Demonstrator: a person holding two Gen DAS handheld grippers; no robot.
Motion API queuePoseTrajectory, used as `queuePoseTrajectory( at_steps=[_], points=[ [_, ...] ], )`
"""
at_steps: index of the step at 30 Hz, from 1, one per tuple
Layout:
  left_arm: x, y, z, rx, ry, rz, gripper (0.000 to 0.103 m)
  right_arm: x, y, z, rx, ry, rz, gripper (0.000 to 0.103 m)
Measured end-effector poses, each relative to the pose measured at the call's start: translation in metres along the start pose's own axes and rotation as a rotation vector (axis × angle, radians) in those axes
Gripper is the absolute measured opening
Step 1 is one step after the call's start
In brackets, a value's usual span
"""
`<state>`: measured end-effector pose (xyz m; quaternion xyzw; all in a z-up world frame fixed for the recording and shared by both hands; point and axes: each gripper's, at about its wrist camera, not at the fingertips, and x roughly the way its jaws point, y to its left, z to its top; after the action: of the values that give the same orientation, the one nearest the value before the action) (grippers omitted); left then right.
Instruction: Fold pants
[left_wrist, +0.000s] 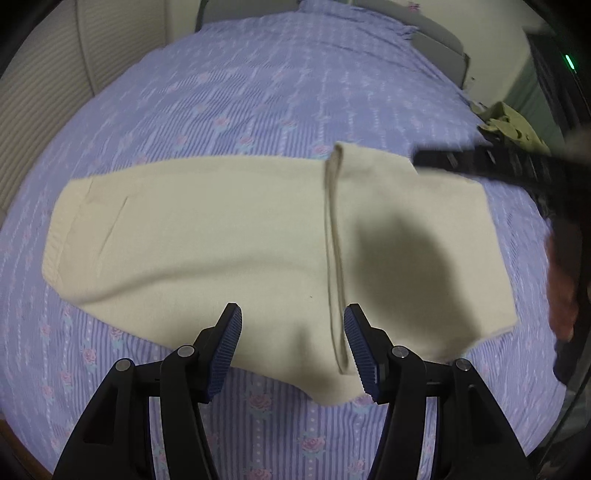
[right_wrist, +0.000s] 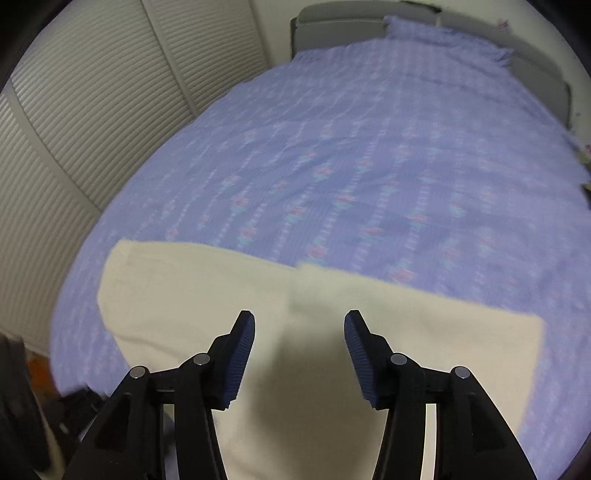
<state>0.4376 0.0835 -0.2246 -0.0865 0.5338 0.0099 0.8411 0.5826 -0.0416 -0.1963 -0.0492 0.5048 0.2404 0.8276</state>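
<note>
The cream pants (left_wrist: 207, 236) lie flat across the near part of the bed (left_wrist: 258, 92), stretched sideways close to its near edge. In the left wrist view the elastic waistband is at the left end, and a hemmed leg edge (left_wrist: 334, 251) crosses the cloth from far to near, where one layer is laid over the other. The right end reaches toward the bed's right edge, and a dark shadow falls on that part.

The left gripper (left_wrist: 293, 338) hovers over the near edge of the pants, jaws spread wide with nothing between them; the hemmed edge runs just inside its right finger. The right gripper (right_wrist: 299, 347) is likewise wide open and holds nothing, poised above the middle of the pants (right_wrist: 332, 306); whether either touches the cloth cannot be told. From the left wrist view it shows as a dark blurred bar at the right.

The bed wears a lilac striped cover with small roses. An olive garment (left_wrist: 506, 122) lies at the bed's right edge. Pale slatted doors (right_wrist: 74, 122) stand along the bed's left side.
</note>
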Motion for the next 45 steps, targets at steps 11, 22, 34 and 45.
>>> queuePoseTrajectory(
  at_steps=[11,22,34,45],
  points=[
    [-0.047,0.075,-0.025,-0.215,-0.105,0.116,0.081,-0.051,0.005,-0.077,0.121,0.033,-0.136,0.072],
    [-0.021,0.24,-0.04,-0.576,-0.118,-0.028,0.083,0.014,0.127,-0.038,-0.024,0.066,-0.102,0.073],
    [0.065,0.316,-0.038,-0.757,-0.064,-0.302,0.083,0.082,0.178,-0.016,0.001,0.149,-0.11,0.073],
    [0.056,0.321,-0.026,-0.769,-0.198,-0.496,0.045,0.082,0.197,-0.01,-0.063,0.176,-0.116,0.073]
  ],
)
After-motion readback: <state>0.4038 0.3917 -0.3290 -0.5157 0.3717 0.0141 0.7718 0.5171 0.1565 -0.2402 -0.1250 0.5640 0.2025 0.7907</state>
